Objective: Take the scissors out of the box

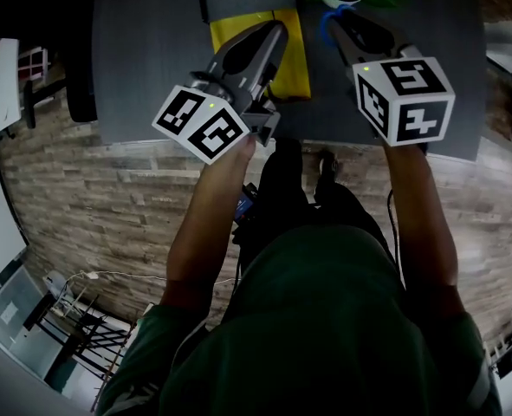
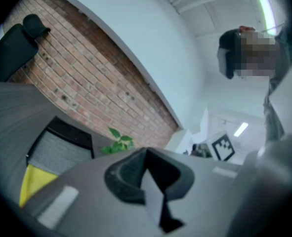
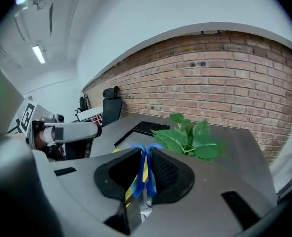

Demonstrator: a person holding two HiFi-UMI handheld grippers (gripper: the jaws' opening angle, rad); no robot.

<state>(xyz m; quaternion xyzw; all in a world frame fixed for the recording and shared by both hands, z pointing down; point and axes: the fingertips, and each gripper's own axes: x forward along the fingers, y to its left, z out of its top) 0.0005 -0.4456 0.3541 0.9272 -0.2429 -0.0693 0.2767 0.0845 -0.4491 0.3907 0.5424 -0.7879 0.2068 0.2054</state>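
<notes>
2 grippers (image 1: pixel 275 31) (image 1: pixel 335 20), seemingly 1 scissors (image 3: pixel 145 172)

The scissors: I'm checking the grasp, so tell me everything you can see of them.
The scissors show as two blue handle loops, plastic by the look, standing side by side. They are pinched between the shut jaws of the right gripper and poke just past the jaw tips. A small pale metallic part shows lower down between the jaws. The blades are hidden.
</notes>
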